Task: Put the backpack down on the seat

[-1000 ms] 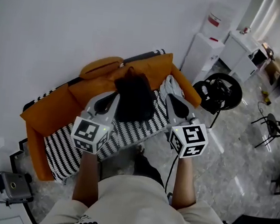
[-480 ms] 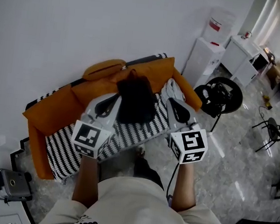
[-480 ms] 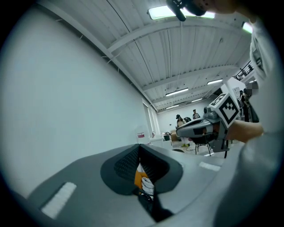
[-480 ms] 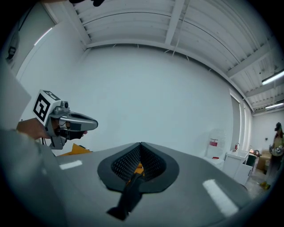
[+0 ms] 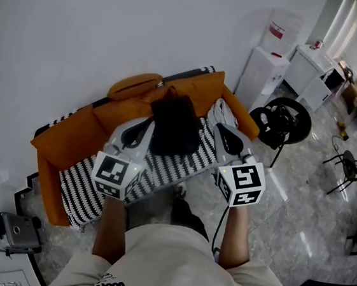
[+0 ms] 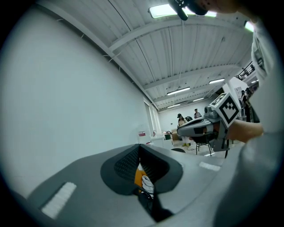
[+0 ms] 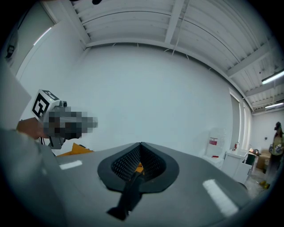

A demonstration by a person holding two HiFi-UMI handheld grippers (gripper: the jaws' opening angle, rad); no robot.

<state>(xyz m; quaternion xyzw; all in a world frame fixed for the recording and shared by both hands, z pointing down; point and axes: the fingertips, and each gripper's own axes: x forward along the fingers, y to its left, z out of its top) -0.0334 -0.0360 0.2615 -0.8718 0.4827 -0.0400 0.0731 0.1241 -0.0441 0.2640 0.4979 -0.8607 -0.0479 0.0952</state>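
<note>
The left gripper (image 6: 139, 155) is clamping shut on a black strap (image 6: 151, 207), and the right gripper (image 7: 141, 153) is pinching a second strap (image 7: 128, 197). Only the gripper views are showing this. The head view is showing the black backpack (image 5: 173, 129) hanging between both grippers above the orange sofa (image 5: 70, 139), hiding part of its striped seat (image 5: 87, 186).

Held black backpack (image 5: 173, 129) upright by its straps, soft and slumped; hung it over black-and-white striped seat (image 5: 80, 192) of orange sofa (image 5: 66, 140), before the backrest.
</note>
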